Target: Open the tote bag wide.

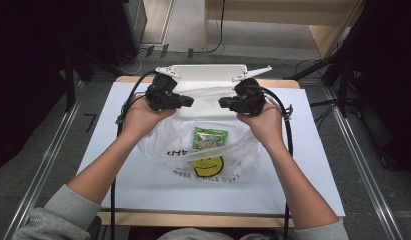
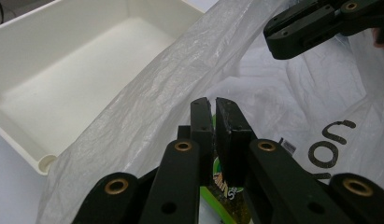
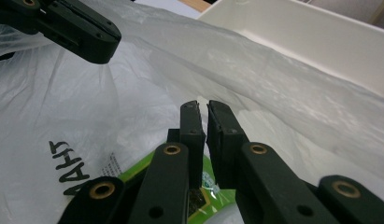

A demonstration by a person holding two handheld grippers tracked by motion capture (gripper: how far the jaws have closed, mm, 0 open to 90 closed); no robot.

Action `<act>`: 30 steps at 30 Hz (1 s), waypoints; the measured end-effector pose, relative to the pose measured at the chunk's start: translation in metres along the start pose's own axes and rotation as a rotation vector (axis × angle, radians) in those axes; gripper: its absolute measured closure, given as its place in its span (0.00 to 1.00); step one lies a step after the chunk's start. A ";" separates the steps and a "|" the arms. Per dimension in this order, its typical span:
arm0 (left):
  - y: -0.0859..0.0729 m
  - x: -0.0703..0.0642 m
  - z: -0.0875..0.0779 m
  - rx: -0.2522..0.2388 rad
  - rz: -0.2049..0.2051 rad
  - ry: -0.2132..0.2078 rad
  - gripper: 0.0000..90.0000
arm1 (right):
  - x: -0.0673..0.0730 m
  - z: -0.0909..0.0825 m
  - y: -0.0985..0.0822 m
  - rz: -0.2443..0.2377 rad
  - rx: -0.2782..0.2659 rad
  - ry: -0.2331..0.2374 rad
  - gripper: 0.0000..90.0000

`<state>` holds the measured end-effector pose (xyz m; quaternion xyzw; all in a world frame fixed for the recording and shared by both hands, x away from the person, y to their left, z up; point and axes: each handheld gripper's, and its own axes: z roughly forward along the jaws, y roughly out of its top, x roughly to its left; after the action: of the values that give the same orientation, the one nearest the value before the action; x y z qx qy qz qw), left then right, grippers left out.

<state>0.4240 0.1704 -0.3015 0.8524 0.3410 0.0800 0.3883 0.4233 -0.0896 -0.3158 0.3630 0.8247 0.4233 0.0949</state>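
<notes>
A white plastic bag with black lettering and a yellow smiley face lies on the white-covered table, its mouth raised toward the far side. A green snack packet sits inside it. My left gripper is at the left of the bag's upper rim and my right gripper at the right, tips facing each other. In the left gripper view the jaws are nearly together on the thin film, with the packet below. The right gripper looks the same over the bag and packet.
A white rectangular bin stands just behind the bag at the table's far edge, with nothing seen in it. A white sheet covers the tabletop. Cables trail from both grippers along the forearms. Metal rails run along both sides of the table.
</notes>
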 end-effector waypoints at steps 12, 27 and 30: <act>-0.019 0.010 0.013 -0.015 -0.020 0.010 0.96 | -0.014 0.003 -0.022 0.029 0.031 -0.029 0.95; -0.044 0.023 0.023 -0.025 -0.076 0.001 0.95 | -0.026 0.004 -0.053 0.079 0.039 -0.041 0.96; -0.048 0.024 0.024 -0.039 -0.078 0.005 0.95 | -0.028 0.003 -0.059 0.084 0.034 -0.046 0.96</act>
<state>0.4265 0.1932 -0.3558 0.8306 0.3731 0.0735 0.4068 0.4142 -0.1283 -0.3671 0.4084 0.8134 0.4044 0.0898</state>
